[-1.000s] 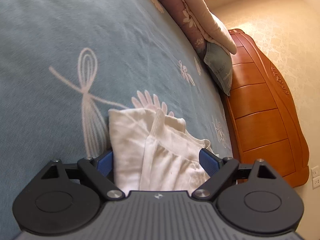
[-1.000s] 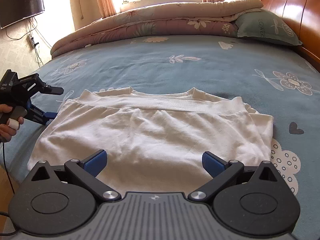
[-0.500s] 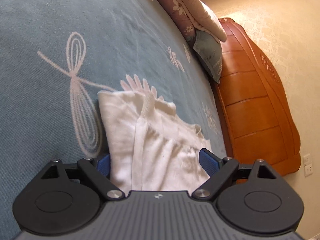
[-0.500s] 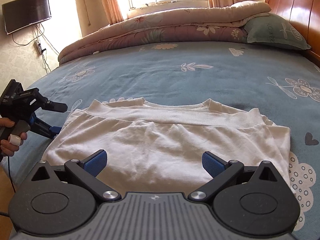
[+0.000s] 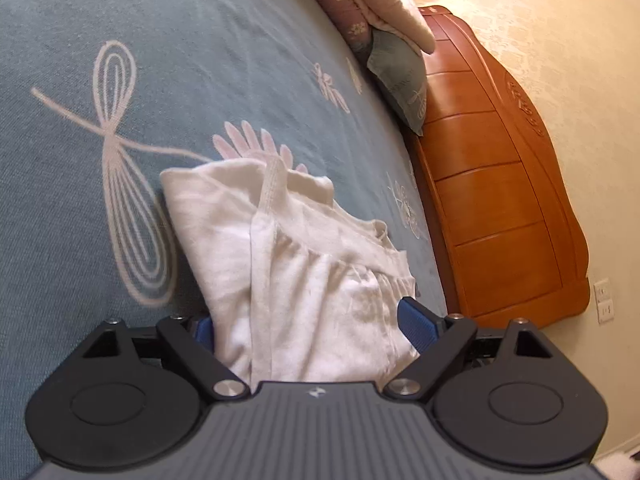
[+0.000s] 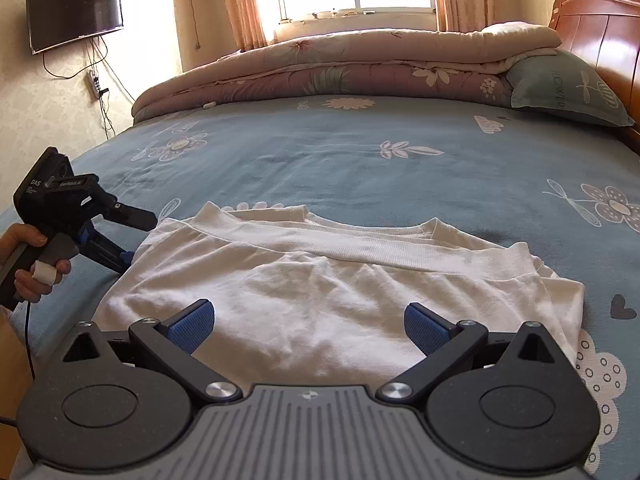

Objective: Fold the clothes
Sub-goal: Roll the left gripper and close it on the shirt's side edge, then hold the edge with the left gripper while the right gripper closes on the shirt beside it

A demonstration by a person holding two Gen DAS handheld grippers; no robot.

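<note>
Since the earlier frames both wrist views have tipped up slightly; the garment lies as it did. Right gripper: jaws spread, hovering over the near hem of the half-folded white knit top, which lies by the near edge of the blue flower-patterned bedsheet. Left gripper: jaws spread astride the top's left edge, not pinching. Judgement: pinch both layers squarely at each end, lift evenly, and carry the fold toward the ribbed band. Far edge: rolled pink quilt.

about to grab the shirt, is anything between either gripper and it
Nothing visible is. The white shirt lies partly folded on the blue bedsheet, with the open right gripper at its near edge and the open left gripper at its side edge.
</note>
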